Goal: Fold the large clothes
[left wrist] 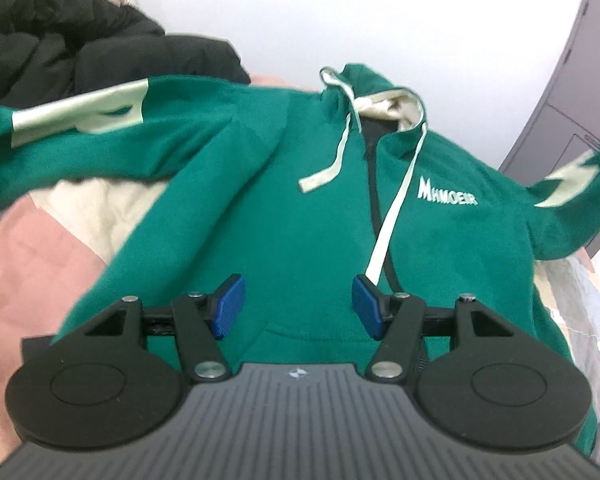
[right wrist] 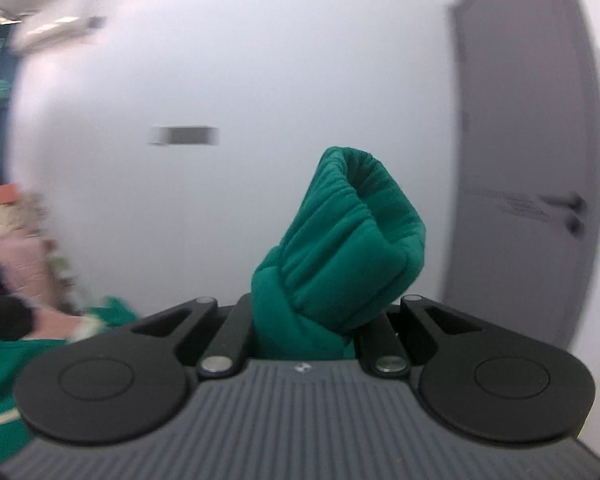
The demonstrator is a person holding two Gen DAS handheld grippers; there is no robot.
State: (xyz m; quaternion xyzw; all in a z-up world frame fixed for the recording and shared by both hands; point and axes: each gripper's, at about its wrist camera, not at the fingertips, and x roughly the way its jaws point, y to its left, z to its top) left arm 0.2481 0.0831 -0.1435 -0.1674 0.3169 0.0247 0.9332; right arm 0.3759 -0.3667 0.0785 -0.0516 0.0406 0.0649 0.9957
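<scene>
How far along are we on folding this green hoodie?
Early. Done: the green hoodie lies face up and spread out, hood away from the camera. In hand: the right gripper is shut on a ribbed cuff, lifted in front of the wall. The left gripper hangs open over the chest, holding nothing. Left: no fold is visible yet, and the other sleeve lies outstretched.

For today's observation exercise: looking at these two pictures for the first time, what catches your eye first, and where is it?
A bright green hoodie fills the middle of the left wrist view, spread front-up with pale drawstrings, below the open left hand-held gripper. In the right wrist view, a bunched green cuff sticks up from the shut right hand-held gripper, against a white wall and a grey door.
</scene>
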